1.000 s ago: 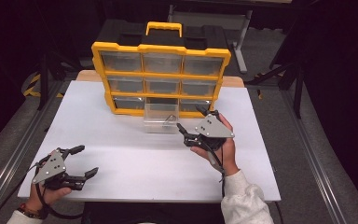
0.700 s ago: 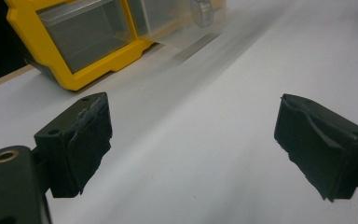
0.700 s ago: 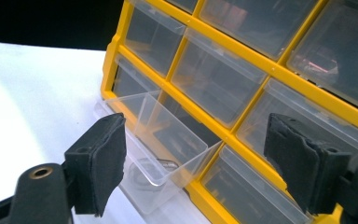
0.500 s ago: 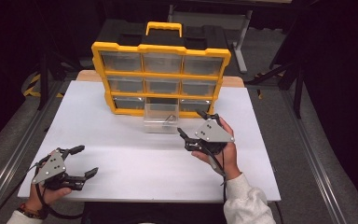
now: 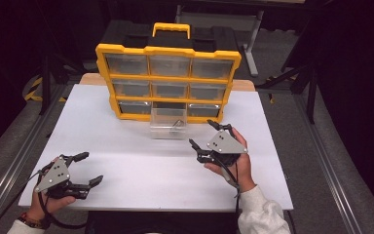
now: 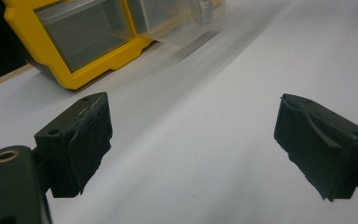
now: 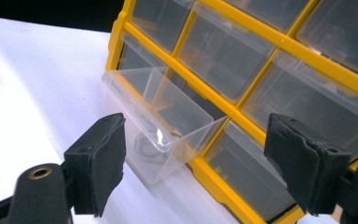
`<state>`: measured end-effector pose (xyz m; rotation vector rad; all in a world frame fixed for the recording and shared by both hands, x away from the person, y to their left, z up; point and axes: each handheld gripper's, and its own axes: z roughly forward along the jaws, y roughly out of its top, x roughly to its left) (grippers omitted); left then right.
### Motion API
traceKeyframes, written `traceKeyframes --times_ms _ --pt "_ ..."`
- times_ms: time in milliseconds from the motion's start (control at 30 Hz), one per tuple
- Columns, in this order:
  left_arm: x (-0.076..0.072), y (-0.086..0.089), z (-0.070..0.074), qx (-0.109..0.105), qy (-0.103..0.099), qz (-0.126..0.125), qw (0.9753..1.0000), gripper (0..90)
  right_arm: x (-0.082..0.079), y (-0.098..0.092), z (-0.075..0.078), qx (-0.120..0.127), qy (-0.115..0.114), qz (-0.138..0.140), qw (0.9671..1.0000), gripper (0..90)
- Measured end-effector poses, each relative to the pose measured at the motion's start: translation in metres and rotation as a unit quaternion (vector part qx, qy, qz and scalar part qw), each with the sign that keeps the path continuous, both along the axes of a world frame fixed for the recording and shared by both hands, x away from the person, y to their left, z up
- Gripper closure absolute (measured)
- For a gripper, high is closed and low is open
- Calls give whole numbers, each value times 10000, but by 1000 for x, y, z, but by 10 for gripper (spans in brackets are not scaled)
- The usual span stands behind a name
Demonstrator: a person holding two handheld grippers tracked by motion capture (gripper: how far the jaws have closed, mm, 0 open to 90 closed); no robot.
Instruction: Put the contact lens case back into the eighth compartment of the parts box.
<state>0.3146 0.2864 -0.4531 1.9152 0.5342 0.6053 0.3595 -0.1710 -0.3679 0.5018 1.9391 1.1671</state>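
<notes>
- The clear drawer (image 5: 168, 124) of the yellow organiser (image 5: 168, 80) stands pulled out onto the white table (image 5: 126, 161), just ahead and to the left of the right tongs (image 5: 210, 135); its slot in the bottom row gapes dark behind it.
- My guess — the pulling-out is done, and what is left is either to take the small metal piece (image 5: 177, 123) from the drawer or to push the drawer home; neither has begun.
- The right tongs are released, jaws spread wide and gripping nothing, near the drawer but apart from it.
- The left tongs (image 5: 91, 168) are likewise spread and empty, well apart from the organiser, low over the near-left part of the table.
- The right gripper view gives the drawer (image 7: 161, 123) close between its jaws — with something roundish at its bottom, too blurred to name.
- The left gripper view shows bare table between its jaws, with the organiser's corner (image 6: 81, 46) far ahead to the left.
- The high view alone gives the whole layout, both hands and the organiser's black top with its handle.
</notes>
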Motion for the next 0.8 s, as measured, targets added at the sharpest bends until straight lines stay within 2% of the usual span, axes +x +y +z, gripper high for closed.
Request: traceKeyframes --times_ms 267,800 --pt "0 0 0 7 1 -1 10000 123 -6 -7 -7 21 148 41 9999 217" --pt "0 -1 0 3 22 -5 10000 123 -21 -20 -20 -96 215 35 9997 211"
